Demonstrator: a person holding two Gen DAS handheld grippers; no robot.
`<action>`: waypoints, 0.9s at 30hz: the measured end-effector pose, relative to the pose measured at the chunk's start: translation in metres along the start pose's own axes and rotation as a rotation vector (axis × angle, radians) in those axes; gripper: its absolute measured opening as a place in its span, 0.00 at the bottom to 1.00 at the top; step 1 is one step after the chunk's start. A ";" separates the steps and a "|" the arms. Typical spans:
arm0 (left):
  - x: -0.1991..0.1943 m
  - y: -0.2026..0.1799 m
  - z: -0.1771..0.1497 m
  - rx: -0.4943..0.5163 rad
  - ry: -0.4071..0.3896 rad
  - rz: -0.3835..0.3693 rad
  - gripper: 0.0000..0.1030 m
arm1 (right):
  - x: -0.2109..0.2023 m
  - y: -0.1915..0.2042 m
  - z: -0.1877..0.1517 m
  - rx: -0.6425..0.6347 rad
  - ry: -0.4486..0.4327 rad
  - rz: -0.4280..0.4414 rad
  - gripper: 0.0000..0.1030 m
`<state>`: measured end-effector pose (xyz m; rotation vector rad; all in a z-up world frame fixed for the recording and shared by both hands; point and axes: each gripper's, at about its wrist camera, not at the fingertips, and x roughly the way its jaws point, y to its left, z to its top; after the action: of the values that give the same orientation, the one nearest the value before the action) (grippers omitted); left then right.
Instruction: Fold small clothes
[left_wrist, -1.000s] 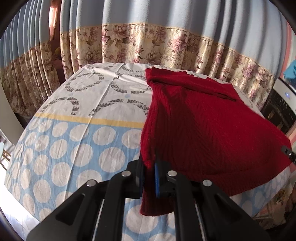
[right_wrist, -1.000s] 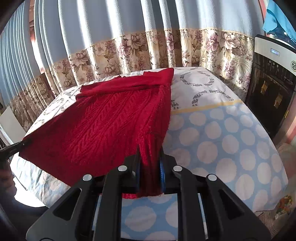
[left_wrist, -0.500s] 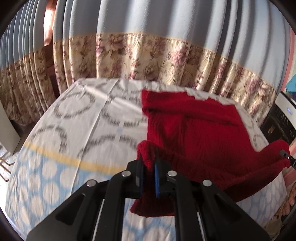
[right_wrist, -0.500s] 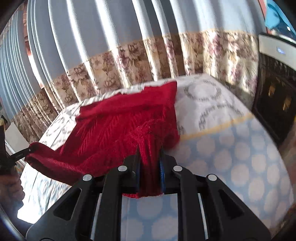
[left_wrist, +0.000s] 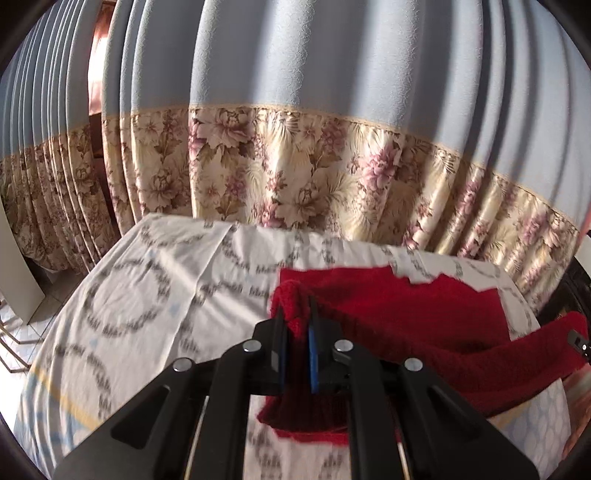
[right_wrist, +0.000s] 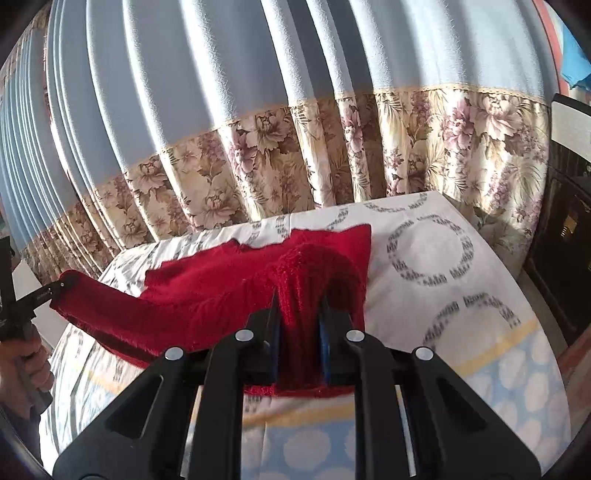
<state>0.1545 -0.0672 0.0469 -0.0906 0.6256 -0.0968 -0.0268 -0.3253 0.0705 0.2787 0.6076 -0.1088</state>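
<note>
A red knit sweater (left_wrist: 417, 325) lies on a table covered by a patterned cloth (left_wrist: 147, 295), with its near edge lifted off the surface and carried toward its far edge. In the left wrist view it fills the lower right of the frame; its long axis runs roughly left to right across the picture, from a bunched corner at centre to a raised fold at the right edge. In the right wrist view the sweater (right_wrist: 221, 291) spreads from centre to the left of the frame, its lifted edge stretching leftward in a sagging band, its far corner pointing toward the curtain (right_wrist: 295, 166). The left gripper (left_wrist: 295, 350) is clamped on one bunched corner of the knit, red fabric pinched between its blue-lined fingers and hanging below them. The right gripper (right_wrist: 298, 343) is clamped on the other corner in the same way, a thick wad of knit filling the gap. The cloth is white with grey rings farther off, blue with pale dots nearer. Behind the table hangs a pleated curtain, blue above and floral below. A dark appliance (right_wrist: 565, 240) stands at the right edge of the right view.
</note>
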 end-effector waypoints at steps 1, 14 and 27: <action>0.011 -0.002 0.007 -0.008 0.006 -0.003 0.08 | 0.006 -0.002 0.004 0.002 0.008 -0.001 0.16; 0.131 -0.006 0.036 0.037 0.122 -0.032 0.08 | 0.124 -0.038 0.049 0.089 0.166 -0.081 0.18; 0.239 -0.006 0.064 0.062 0.269 -0.075 0.19 | 0.214 -0.071 0.085 0.247 0.258 -0.228 0.31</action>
<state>0.3845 -0.0980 -0.0399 -0.0409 0.8868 -0.2031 0.1820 -0.4219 -0.0025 0.4659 0.8831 -0.3735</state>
